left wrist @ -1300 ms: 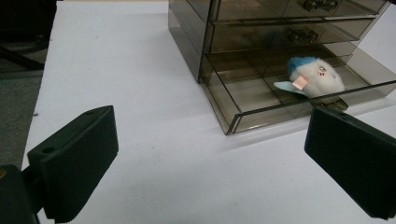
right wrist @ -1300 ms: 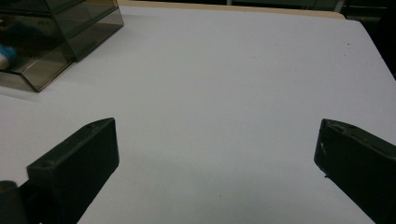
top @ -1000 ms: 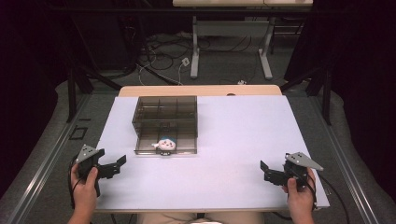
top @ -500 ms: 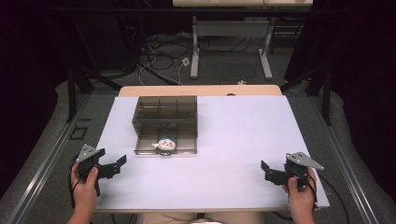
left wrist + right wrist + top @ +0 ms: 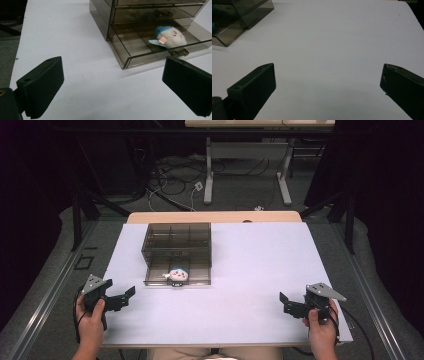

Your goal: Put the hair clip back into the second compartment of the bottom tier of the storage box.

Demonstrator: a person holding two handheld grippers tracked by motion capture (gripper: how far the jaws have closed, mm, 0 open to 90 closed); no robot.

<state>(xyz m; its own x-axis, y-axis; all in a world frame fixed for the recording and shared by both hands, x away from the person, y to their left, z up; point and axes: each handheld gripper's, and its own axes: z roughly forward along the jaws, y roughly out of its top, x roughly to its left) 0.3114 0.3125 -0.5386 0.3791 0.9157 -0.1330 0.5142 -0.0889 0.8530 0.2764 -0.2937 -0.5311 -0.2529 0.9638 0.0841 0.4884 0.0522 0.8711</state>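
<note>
Plush toy (image 5: pixel 177 274) sits in pulled-out bottom drawer (image 5: pixel 177 281) of smoked plastic drawer box (image 5: pixel 176 240), back-left area of white table (image 5: pixel 250 270).
Toy is white w/ blue top, near drawer's front wall, just behind its handle. Left gripper (image 5: pixel 122 299) and right gripper (image 5: pixel 289 306) both near front edge, well apart from box, jaws spread wide, holding nothing, one hand on each.

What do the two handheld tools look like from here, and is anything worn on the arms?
Both the left tool and right tool are black, with ribbed rectangular jaw pads, a grey three-cornered top plate and a trailing black cable. No sleeves show on the forearms.
</note>
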